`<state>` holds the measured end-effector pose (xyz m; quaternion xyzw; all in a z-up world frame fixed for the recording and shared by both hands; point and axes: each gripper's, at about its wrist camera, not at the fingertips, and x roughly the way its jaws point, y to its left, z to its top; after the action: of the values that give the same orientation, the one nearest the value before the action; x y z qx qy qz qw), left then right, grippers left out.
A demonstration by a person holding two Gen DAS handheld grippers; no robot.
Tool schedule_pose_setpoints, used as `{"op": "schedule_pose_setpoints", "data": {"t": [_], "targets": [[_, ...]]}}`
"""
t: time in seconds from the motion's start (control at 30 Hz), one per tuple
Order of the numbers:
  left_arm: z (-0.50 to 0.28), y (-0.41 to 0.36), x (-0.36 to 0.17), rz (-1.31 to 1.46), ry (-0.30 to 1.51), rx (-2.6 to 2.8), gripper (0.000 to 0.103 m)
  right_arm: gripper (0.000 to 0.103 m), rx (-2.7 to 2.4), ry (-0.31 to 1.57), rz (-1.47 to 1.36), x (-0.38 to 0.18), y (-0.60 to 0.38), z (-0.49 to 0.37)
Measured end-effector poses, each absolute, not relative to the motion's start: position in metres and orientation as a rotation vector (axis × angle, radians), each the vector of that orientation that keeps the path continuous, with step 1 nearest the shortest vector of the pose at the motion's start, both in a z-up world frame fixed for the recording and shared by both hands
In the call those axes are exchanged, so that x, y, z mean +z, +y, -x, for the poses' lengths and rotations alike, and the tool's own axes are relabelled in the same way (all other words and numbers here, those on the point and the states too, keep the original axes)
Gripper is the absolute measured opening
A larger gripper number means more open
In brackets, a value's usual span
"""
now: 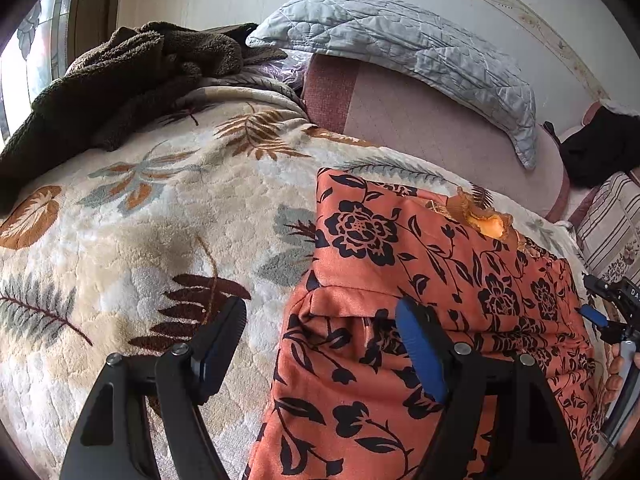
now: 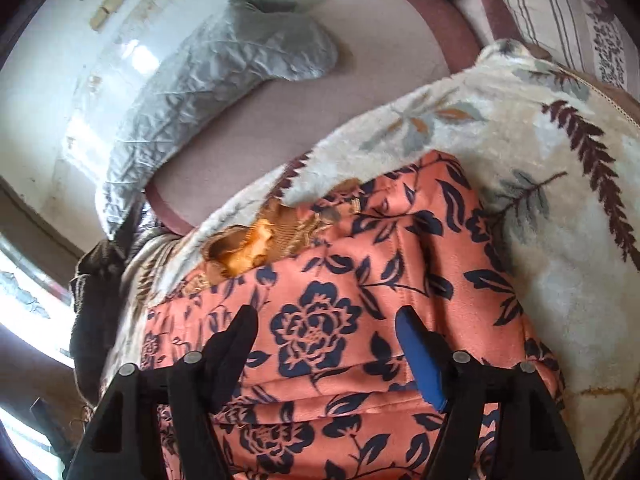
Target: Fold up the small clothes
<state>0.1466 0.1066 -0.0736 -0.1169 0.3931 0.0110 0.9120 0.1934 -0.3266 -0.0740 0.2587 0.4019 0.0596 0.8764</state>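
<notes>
left tool (image 1: 320, 320) – jaws apart, tilted down | right tool (image 2: 326, 328) – jaws apart

- Orange floral garment (image 1: 400, 248): lower part runs off the bottom edge in both wrist views; full outline not readable.
- Right gripper (image 1: 612, 316), left wrist view: only a sliver shows at the right edge, with part of a hand (image 1: 616, 376); jaw stance unreadable there.
- Right wrist view smeared by motion; quilted grey pillow (image 2: 208, 92) soft-edged.
- Black item (image 1: 592, 152) on the sofa: cut off by the frame, kind unclear.
- Brown fleece blanket (image 1: 120, 80): left end leaves the frame.
</notes>
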Motion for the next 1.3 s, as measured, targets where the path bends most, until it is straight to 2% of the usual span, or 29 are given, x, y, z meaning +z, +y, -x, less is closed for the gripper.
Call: {"op": "schedule_pose_setpoints", "data": {"t": [0.03,0.07,0.1,0.17,0.3,0.43,0.67,0.73,0.9,1.0,1.07,1.1,1.17,1.3], "targets": [[-0.147,0.107,-0.074,0.238,0.812,0.023,0.078,0.090,0.101,0.866,-0.527,-0.079,-0.327,-0.195],[-0.147,0.107,-0.075,0.236,0.815,0.023,0.078,0.090,0.082,0.939,-0.515,-0.094,-0.329,-0.202],[-0.146,0.108,-0.077,0.233,0.821,0.024,0.078,0.084,0.044,1.019,-0.508,-0.108,-0.337,-0.209],[-0.143,0.111,-0.079,0.233,0.837,0.016,0.078,0.072,0.006,0.983,-0.553,-0.102,-0.347,-0.197],[-0.112,0.125,-0.067,0.238,0.791,-0.015,0.078,0.072,0.079,0.844,-0.510,-0.048,-0.348,-0.129],[-0.066,0.146,-0.059,0.260,0.811,-0.005,0.078,0.073,0.077,0.878,-0.413,-0.031,-0.369,-0.042],[0.044,0.184,-0.076,0.338,0.935,0.004,0.078,0.071,0.044,1.028,-0.565,-0.092,-0.452,0.087],[0.064,0.188,-0.085,0.347,0.972,0.001,0.078,0.059,0.087,1.064,-0.613,-0.108,-0.457,0.103],[0.088,0.185,-0.092,0.374,1.012,-0.024,0.078,0.059,0.189,1.135,-0.635,-0.124,-0.444,0.111],[0.091,0.177,-0.097,0.384,1.045,-0.055,0.077,0.052,0.208,1.191,-0.648,-0.135,-0.441,0.106],[0.090,0.172,-0.100,0.377,1.055,-0.060,0.077,0.030,0.251,1.186,-0.649,-0.135,-0.437,0.106],[0.089,0.170,-0.101,0.367,1.064,-0.055,0.071,0.021,0.265,1.192,-0.644,-0.136,-0.436,0.106],[0.089,0.167,-0.103,0.356,1.072,-0.062,0.060,0.021,0.278,1.197,-0.646,-0.138,-0.433,0.105],[0.086,0.164,-0.109,0.340,1.090,-0.048,0.059,0.021,0.280,1.234,-0.678,-0.147,-0.435,0.101]]}}
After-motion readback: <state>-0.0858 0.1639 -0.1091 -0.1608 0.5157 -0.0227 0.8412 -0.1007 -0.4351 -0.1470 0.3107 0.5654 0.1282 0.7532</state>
